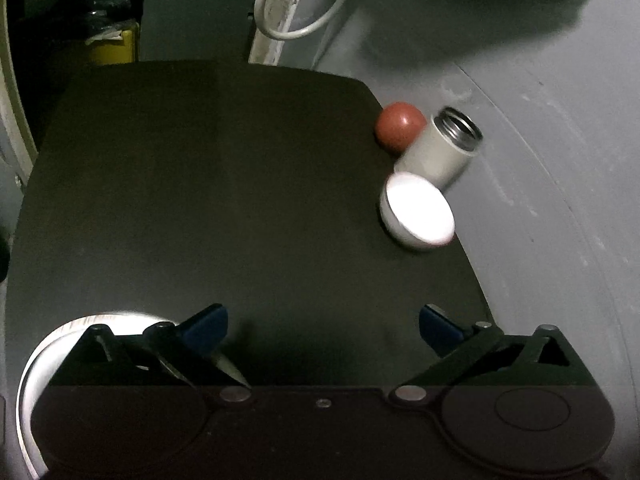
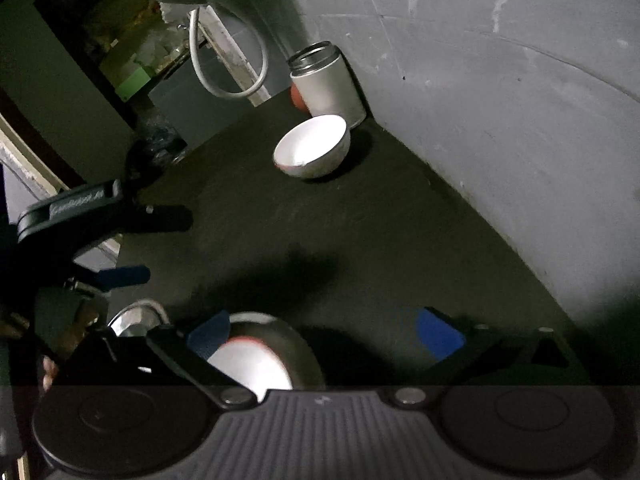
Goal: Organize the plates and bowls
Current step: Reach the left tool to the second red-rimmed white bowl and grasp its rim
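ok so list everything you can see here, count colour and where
bowl: 1, white, far on the table near the wall
canister: 1, grey with open metal mouth, behind the bowl
ball: 1, reddish, beside the canister
plate: 1, white, near left edge
near bowl: 1, white inside, by the right tool
table: 1, black
cable: 1, white, looped beyond the table
left tool: open
right tool: open
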A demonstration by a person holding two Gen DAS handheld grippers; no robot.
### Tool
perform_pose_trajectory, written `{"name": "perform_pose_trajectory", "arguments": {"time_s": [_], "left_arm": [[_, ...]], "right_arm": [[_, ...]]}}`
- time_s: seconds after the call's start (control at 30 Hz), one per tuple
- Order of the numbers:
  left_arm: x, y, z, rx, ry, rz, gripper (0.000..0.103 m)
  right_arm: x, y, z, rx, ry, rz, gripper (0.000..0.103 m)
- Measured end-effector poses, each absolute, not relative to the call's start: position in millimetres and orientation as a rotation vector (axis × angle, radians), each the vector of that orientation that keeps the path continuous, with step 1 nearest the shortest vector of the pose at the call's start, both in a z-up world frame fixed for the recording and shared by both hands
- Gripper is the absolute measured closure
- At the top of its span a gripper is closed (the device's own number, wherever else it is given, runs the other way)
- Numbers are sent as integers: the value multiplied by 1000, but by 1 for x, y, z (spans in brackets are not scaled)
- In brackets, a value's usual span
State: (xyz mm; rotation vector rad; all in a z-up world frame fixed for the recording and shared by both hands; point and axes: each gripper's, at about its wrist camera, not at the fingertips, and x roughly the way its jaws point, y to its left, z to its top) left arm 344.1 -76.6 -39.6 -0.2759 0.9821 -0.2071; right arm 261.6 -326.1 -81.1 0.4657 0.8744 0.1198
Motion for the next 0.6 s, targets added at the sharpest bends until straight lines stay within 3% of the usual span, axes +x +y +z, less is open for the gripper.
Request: {"name": "perform_pose_trajectory", "arguments": {"time_s": [0.6], "left_arm": [[490,-139,-66,-7,917,-319,1]], "right_arm": [[383,-326,-96,422,702,7,4]]}}
